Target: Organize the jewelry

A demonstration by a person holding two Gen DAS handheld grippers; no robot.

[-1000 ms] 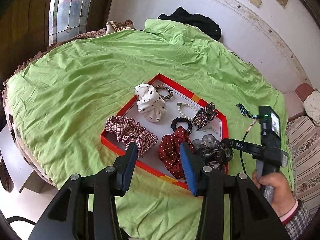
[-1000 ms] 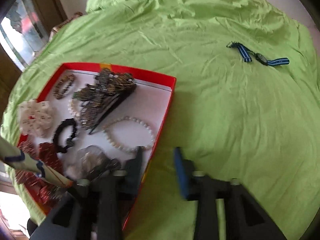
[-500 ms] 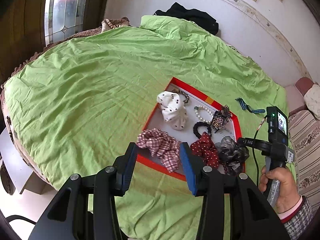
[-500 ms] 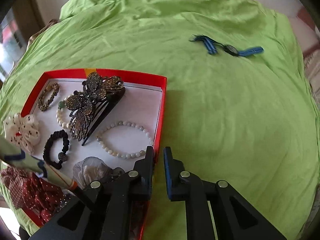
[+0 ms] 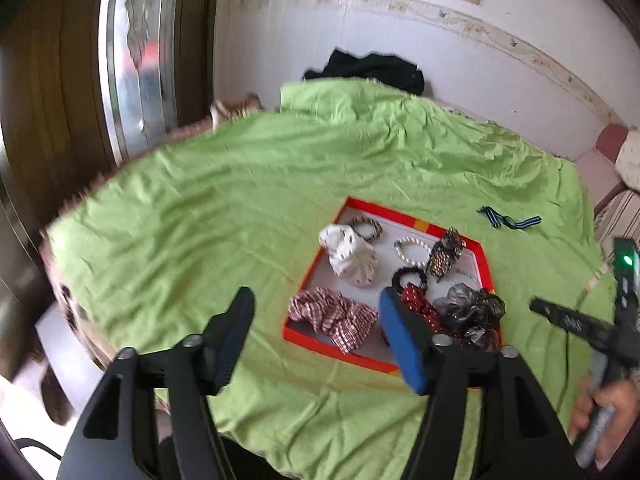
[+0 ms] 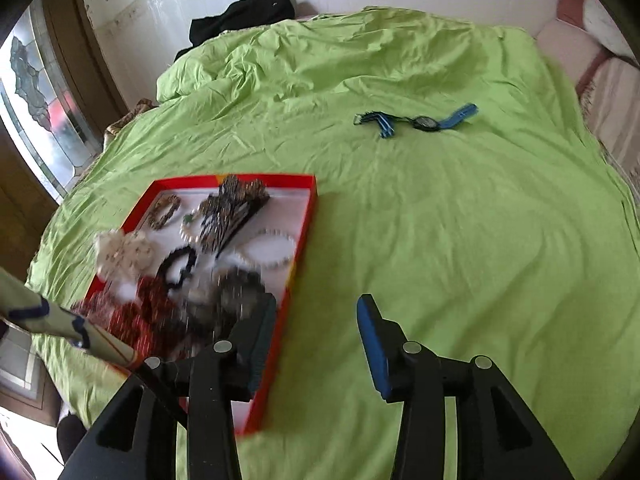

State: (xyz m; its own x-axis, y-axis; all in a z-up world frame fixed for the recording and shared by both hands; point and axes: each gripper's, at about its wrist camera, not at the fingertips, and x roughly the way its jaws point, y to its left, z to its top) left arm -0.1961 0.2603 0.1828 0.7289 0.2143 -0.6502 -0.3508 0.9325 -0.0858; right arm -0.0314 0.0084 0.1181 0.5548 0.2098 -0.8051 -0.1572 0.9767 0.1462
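Observation:
A red-rimmed tray lies on the green bedcover and holds scrunchies, a pearl bracelet, a beaded bracelet and a butterfly hair clip. A blue-strapped watch lies on the cover outside the tray, far right of it. My left gripper is open and empty, above the tray's near left corner. My right gripper is open and empty, above the tray's right edge.
The green cover spreads wide around the tray. A black garment lies at the far edge by the white wall. A stained-glass window is at the left. Pillows lie at the right.
Both grippers have pulled back and up from the tray. The right gripper, nearly shut half a second ago, has opened wide. The left gripper has opened a bit wider.

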